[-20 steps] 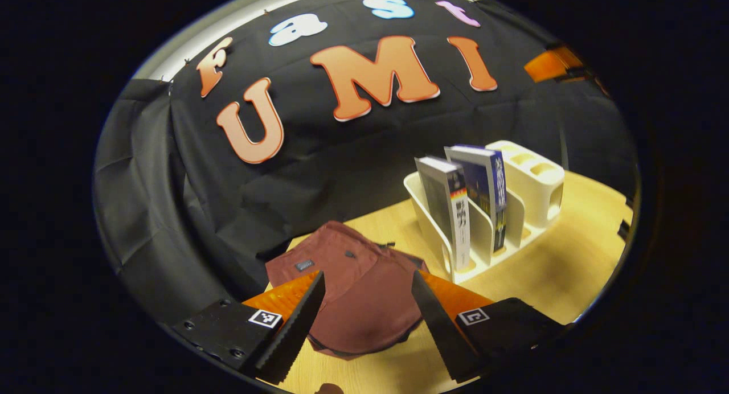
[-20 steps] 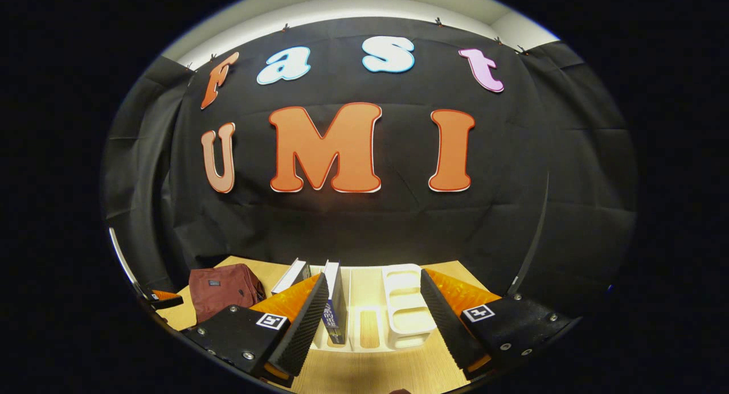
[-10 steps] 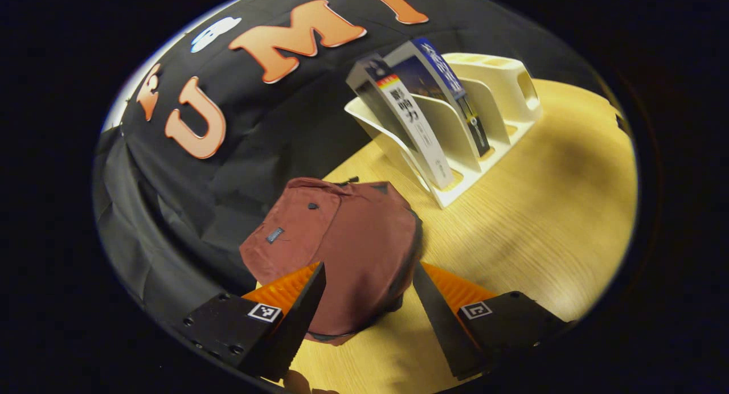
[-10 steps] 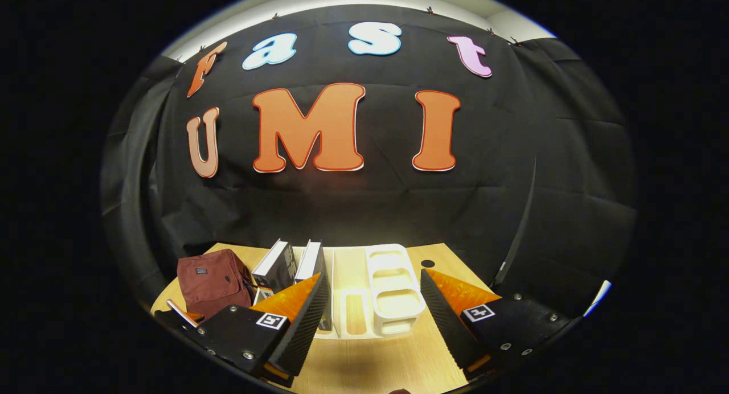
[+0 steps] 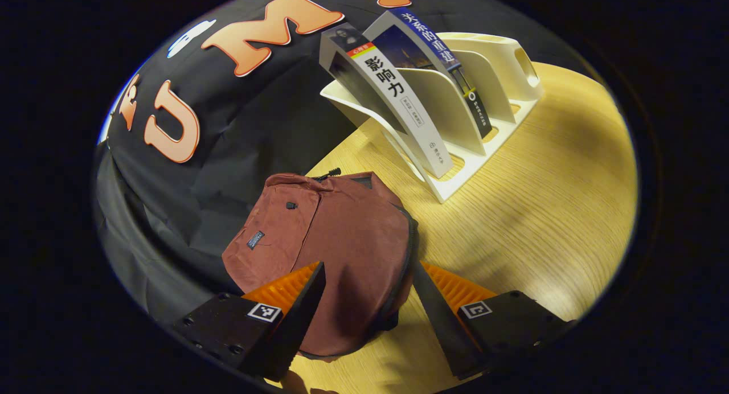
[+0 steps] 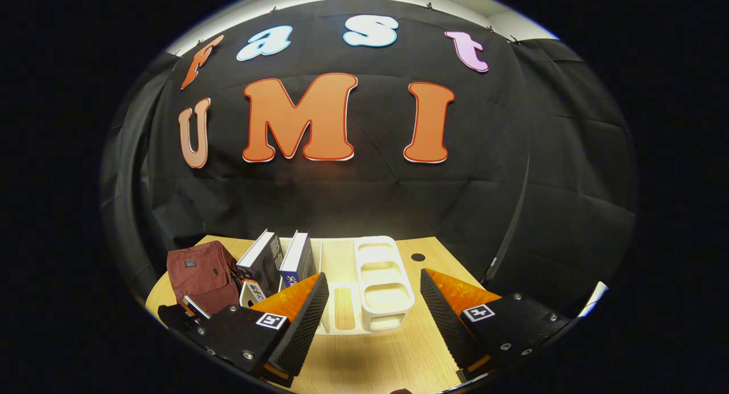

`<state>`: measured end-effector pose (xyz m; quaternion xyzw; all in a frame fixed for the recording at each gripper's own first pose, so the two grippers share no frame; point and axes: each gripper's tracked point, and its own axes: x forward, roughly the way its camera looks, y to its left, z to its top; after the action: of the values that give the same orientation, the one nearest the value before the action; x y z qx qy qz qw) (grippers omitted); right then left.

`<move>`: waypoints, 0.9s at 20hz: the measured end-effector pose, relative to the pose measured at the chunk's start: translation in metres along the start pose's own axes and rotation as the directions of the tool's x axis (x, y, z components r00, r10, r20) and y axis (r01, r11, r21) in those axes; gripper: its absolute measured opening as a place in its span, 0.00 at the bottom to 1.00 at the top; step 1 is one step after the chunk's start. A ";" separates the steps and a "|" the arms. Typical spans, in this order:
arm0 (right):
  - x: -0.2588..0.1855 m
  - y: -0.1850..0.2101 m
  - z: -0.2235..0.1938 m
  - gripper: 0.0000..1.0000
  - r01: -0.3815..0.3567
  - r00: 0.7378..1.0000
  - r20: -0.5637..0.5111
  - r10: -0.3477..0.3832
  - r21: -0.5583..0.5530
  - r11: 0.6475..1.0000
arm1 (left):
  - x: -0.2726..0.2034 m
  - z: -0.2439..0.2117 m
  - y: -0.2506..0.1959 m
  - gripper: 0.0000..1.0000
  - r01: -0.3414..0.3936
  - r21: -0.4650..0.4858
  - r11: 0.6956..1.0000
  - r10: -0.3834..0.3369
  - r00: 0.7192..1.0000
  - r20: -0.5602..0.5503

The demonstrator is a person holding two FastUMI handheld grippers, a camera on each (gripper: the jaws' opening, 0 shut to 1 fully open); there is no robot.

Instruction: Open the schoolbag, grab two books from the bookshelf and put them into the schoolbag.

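Left gripper [image 5: 364, 303] gapes, empty, over the bag [image 5: 336, 251]: soft, floppy cloth, so take the zip pull, probably that dark tab [image 5: 329, 172]. Right gripper [image 6: 373, 311] gapes too.

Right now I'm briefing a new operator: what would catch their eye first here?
The maroon schoolbag lies zipped on the wooden table, just ahead of the open left gripper. Beside it, two books lean in a white bookshelf. The right gripper hangs open before that rack.
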<state>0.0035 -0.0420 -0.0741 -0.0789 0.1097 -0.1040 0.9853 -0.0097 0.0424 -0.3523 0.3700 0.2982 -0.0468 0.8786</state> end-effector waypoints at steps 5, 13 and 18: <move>0.011 0.011 -0.002 0.96 -0.026 1.000 -0.013 0.026 0.027 0.999 | -0.015 0.008 0.024 0.96 -0.011 -0.010 1.000 0.011 1.000 -0.007; 0.019 0.025 0.010 0.96 -0.061 0.998 0.009 0.060 0.027 0.998 | -0.019 0.014 0.030 0.06 -0.006 -0.006 1.000 0.006 0.999 -0.037; 0.015 0.035 0.018 0.96 -0.096 0.995 0.017 0.095 0.056 0.994 | -0.021 0.013 0.027 0.03 0.100 0.019 0.995 -0.097 0.990 -0.098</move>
<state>0.0289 -0.0092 -0.0662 -0.0462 0.1035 -0.0593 0.9918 -0.0126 0.0503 -0.3169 0.3672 0.3576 -0.0757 0.8553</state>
